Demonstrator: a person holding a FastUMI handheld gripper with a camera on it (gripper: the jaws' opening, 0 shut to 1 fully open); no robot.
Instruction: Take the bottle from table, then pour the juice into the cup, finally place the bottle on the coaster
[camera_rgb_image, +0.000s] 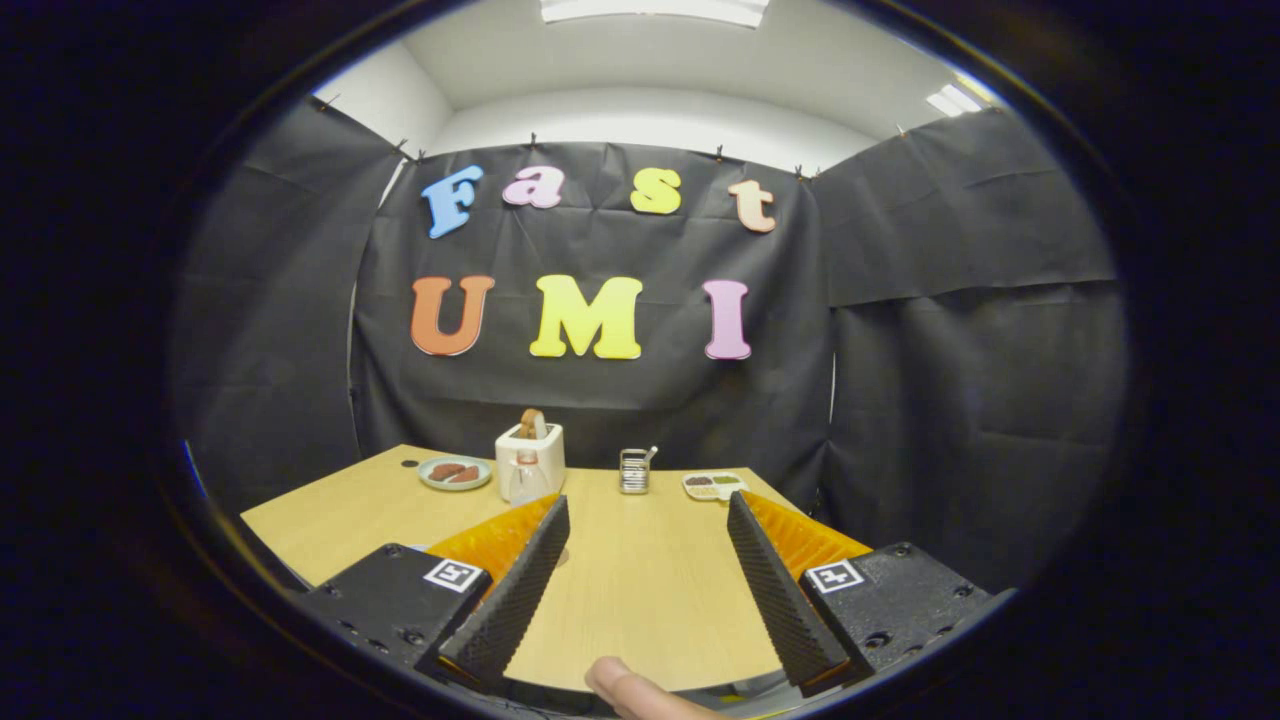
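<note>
Clear bottle (525, 478) stands upright w/ its long axis vertical, just in front of toaster (531, 455), ahead & slightly left of gripper (648, 520); fingers spread wide, holding nothing, table (640, 580) btwn them.

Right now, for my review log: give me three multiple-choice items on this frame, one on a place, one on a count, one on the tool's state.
1. Where is the bottle?
A. in front of the toaster
B. between the fingers
C. on the tray

2. How many pieces lie on the plate?
A. none
B. two
C. five

3. The tool is:
A. shut on the bottle
B. open, holding nothing
C. shut on the cup

Answers: A, it stands against the toaster's front; B, two brown pieces show; B, bare table lies between the spread fingers.
</note>
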